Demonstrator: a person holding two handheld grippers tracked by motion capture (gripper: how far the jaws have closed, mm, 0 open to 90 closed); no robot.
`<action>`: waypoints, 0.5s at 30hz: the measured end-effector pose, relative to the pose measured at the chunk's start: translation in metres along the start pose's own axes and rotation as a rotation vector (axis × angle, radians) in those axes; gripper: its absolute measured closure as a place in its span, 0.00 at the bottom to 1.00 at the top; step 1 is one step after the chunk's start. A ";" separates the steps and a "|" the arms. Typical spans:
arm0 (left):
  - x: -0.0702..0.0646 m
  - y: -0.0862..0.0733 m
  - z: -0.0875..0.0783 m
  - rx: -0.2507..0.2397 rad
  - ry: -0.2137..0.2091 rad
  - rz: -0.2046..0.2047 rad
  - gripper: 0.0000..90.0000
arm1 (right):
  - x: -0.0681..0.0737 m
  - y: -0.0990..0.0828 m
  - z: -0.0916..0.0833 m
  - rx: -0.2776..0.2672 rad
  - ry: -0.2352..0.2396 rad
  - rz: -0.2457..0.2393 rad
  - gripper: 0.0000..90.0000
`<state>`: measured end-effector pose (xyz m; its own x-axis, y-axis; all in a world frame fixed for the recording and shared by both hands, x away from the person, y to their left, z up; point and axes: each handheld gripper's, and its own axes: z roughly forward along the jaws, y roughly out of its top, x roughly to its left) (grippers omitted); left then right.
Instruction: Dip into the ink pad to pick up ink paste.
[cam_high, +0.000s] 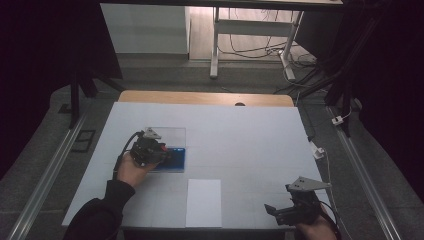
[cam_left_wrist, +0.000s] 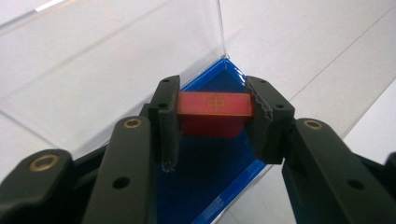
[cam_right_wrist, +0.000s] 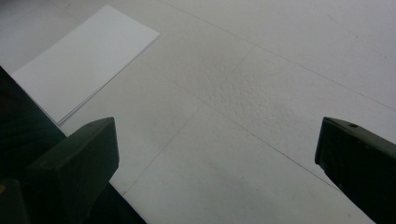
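My left gripper (cam_left_wrist: 215, 109) is shut on a red block (cam_left_wrist: 215, 112) with a small gold mark on its top face, and holds it over the blue tray of a case (cam_left_wrist: 205, 182). The case's clear lid (cam_left_wrist: 116, 70) stands open behind it. From above, the left gripper (cam_high: 167, 154) sits at the left-middle of the table over the blue case (cam_high: 177, 159). My right gripper (cam_high: 272, 212) rests near the front right corner. In its own view the right gripper (cam_right_wrist: 215, 154) has its jaws wide apart over bare table, nothing between them.
A white sheet of paper (cam_high: 204, 202) lies at the front centre of the white table (cam_high: 240, 135); the same paper (cam_right_wrist: 84, 60) lies ahead and left of the right gripper. A wooden edge (cam_high: 205, 97) runs along the far side. Cables hang off the right edge.
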<state>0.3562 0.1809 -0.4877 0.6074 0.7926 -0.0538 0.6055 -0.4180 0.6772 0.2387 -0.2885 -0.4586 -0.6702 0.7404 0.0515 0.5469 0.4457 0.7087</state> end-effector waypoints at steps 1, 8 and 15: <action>0.001 -0.001 0.000 0.004 0.004 0.002 0.65 | 0.000 0.000 0.000 0.000 0.000 0.000 0.00; 0.009 -0.006 -0.002 0.022 0.007 -0.022 0.65 | 0.000 0.000 0.000 0.000 0.001 -0.002 0.00; 0.008 -0.009 0.002 0.047 0.001 -0.012 0.65 | 0.000 0.000 0.000 0.001 0.000 -0.002 0.00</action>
<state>0.3569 0.1897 -0.4957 0.5994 0.7982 -0.0610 0.6365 -0.4289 0.6410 0.2385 -0.2881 -0.4586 -0.6713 0.7396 0.0495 0.5457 0.4479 0.7083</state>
